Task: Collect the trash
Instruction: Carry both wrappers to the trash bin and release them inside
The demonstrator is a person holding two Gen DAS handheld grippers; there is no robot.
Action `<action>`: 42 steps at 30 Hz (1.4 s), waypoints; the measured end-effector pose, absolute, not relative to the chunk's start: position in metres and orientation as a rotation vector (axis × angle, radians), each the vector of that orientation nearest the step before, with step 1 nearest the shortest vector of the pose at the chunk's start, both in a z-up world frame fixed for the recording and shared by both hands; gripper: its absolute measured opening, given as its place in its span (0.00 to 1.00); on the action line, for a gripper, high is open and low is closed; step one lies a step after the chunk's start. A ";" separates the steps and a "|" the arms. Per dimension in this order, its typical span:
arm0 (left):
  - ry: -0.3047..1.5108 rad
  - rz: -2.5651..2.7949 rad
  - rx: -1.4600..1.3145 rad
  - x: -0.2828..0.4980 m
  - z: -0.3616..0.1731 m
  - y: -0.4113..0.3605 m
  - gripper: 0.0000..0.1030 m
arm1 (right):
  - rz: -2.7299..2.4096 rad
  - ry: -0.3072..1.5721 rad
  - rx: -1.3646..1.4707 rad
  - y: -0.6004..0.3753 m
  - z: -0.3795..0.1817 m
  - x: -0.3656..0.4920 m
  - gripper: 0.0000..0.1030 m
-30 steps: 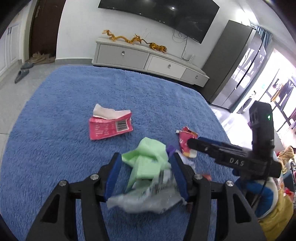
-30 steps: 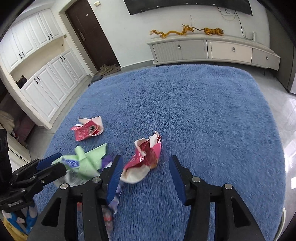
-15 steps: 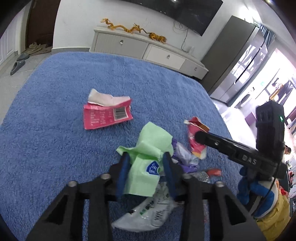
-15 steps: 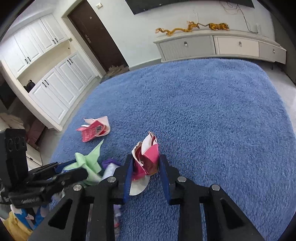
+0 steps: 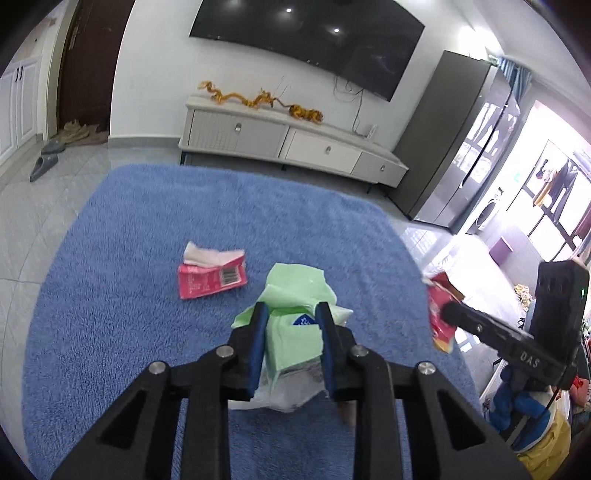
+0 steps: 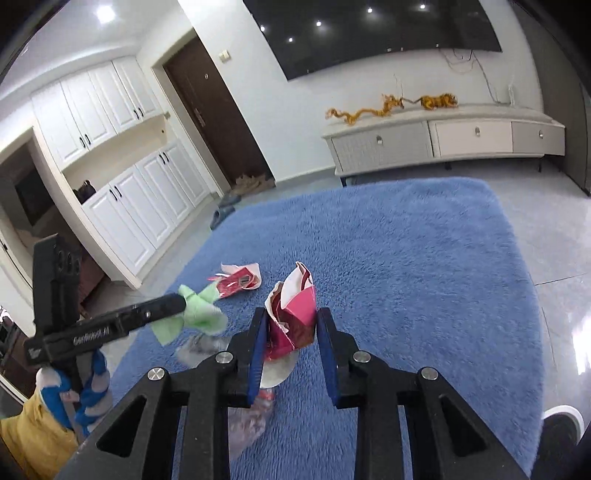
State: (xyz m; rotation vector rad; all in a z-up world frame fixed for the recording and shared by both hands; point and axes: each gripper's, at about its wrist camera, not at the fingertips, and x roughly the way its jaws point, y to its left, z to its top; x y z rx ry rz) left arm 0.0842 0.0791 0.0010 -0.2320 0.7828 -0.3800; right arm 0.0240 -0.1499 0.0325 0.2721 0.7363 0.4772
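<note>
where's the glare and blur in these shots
Left wrist view: the window at right is blown out and glares off the floor. Right wrist view: the green wrapper is motion-smeared; ceiling lights reflect in the TV. Both bend at the edges.

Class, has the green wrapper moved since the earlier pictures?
Yes. The green wrapper, clamped in the left hand-held gripper, has risen off the blue rug.

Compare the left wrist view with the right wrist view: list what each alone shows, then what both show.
Left wrist only: the fridge and a bright doorway.
Right wrist only: white cabinets and a shoe.
Both: the blue rug, the green wrapper gripped in the left tongs, the red wrapper gripped in the right tongs, a pink packet, the TV.
</note>
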 end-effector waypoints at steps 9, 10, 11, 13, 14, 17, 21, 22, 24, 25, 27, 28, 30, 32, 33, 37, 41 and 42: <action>0.748 -0.554 -0.127 0.058 0.043 -0.023 0.24 | 0.323 0.660 0.333 -0.247 0.039 -0.050 0.24; 0.750 -0.577 -0.114 0.055 0.044 -0.039 0.24 | 0.296 0.659 0.342 -0.259 0.037 -0.057 0.24; 0.755 -0.606 -0.100 0.053 0.044 -0.057 0.24 | 0.259 0.658 0.348 -0.276 0.035 -0.065 0.24; 0.770 -0.674 -0.066 0.049 0.043 -0.101 0.24 | 0.188 0.661 0.355 -0.305 0.029 -0.081 0.25; 0.777 -0.698 -0.054 0.046 0.042 -0.115 0.24 | 0.152 0.667 0.361 -0.320 0.025 -0.089 0.25; 0.816 -0.784 -0.005 0.040 0.033 -0.176 0.24 | 0.046 0.698 0.391 -0.362 0.006 -0.108 0.25; 0.872 -0.878 0.092 0.032 0.015 -0.256 0.24 | -0.065 0.747 0.472 -0.410 -0.025 -0.130 0.25; 0.882 -0.894 0.112 0.028 0.010 -0.270 0.24 | -0.088 0.758 0.493 -0.421 -0.032 -0.134 0.25; 0.904 -0.923 0.160 0.023 -0.001 -0.302 0.24 | -0.119 0.771 0.527 -0.440 -0.046 -0.143 0.25; 0.914 -0.930 0.172 0.022 -0.007 -0.311 0.24 | -0.131 0.778 0.541 -0.446 -0.051 -0.145 0.25; 0.937 -0.939 0.206 0.021 -0.020 -0.335 0.24 | -0.146 0.795 0.567 -0.457 -0.062 -0.148 0.25; 0.944 -0.938 0.224 0.020 -0.027 -0.345 0.24 | -0.151 0.804 0.577 -0.460 -0.067 -0.149 0.25; 0.962 -0.936 0.242 0.020 -0.038 -0.357 0.24 | -0.158 0.817 0.592 -0.466 -0.073 -0.148 0.25; 0.982 -0.932 0.261 0.022 -0.048 -0.371 0.24 | -0.167 0.828 0.608 -0.475 -0.080 -0.147 0.25; 0.989 -0.927 0.271 0.022 -0.053 -0.376 0.24 | -0.171 0.832 0.616 -0.479 -0.082 -0.148 0.25; 1.022 -0.924 0.288 0.024 -0.069 -0.395 0.24 | -0.192 0.847 0.645 -0.487 -0.092 -0.146 0.27; 1.050 -0.932 0.281 0.026 -0.081 -0.407 0.26 | -0.215 0.858 0.666 -0.489 -0.100 -0.146 0.31; 1.053 -0.931 0.282 0.026 -0.083 -0.410 0.30 | -0.223 0.863 0.669 -0.490 -0.102 -0.147 0.33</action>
